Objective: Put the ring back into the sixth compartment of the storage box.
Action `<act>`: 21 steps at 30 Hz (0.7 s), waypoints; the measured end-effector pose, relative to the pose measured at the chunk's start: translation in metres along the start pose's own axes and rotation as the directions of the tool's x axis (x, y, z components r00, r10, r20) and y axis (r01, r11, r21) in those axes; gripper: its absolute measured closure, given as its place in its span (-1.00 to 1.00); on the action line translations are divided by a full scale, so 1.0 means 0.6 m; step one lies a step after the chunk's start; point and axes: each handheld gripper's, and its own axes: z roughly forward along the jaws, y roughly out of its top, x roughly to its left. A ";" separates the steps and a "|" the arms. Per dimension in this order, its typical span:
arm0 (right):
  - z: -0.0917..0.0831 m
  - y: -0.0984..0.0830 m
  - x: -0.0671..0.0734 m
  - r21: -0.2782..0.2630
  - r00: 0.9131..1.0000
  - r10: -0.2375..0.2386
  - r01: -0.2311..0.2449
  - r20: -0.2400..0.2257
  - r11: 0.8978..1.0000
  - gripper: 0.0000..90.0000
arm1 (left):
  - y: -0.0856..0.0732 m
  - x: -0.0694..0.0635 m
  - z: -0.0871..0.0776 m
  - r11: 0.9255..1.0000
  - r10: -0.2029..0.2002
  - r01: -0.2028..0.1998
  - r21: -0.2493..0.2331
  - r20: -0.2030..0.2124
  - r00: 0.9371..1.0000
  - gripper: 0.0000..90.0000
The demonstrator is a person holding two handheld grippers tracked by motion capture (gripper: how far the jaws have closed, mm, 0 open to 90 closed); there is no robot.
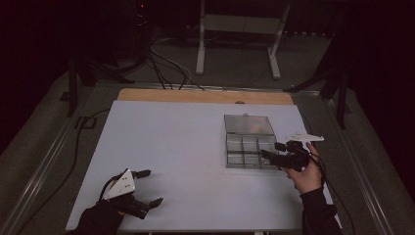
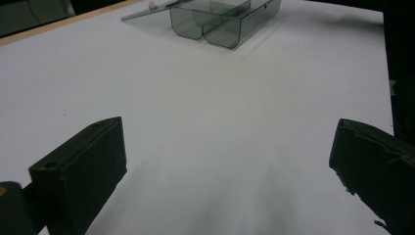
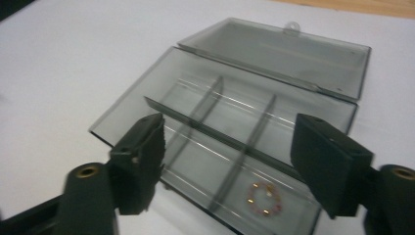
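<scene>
Clear compartment box (image 1: 250, 142) right of centre on the white table (image 1: 171, 147), lid open flat, small beaded ring (image 3: 265, 198) in a near cell, right gripper (image 1: 271, 152) open at its edge, left gripper (image 1: 149, 188) open at lower left

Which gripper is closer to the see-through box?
The right gripper is closer: it sits right at the open clear box, at its right edge. The left gripper rests far off, near the table's front left.

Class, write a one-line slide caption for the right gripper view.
Open right gripper poised over a clear compartment box, lid folded back, a small beaded ring in one near compartment.
</scene>
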 end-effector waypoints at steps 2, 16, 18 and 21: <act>-0.001 0.001 0.003 -0.006 1.000 0.001 -0.001 -0.008 1.000 -0.50 | 0.000 0.000 0.000 1.000 0.001 -0.001 0.002 0.000 1.000 -0.97; -0.021 0.015 0.044 -0.093 0.990 -0.043 0.031 -0.133 0.995 -1.00 | 0.000 0.000 -0.001 1.000 -0.001 0.001 -0.005 0.006 1.000 -0.97; -0.022 0.015 0.046 -0.102 0.989 -0.045 0.031 -0.138 0.994 -1.00 | 0.000 0.000 0.000 1.000 0.001 -0.001 0.001 0.003 1.000 -0.97; -0.023 0.013 0.049 -0.121 0.989 -0.061 0.045 -0.132 0.992 -1.00 | 0.000 0.000 0.000 1.000 0.000 0.000 -0.005 0.005 1.000 -0.97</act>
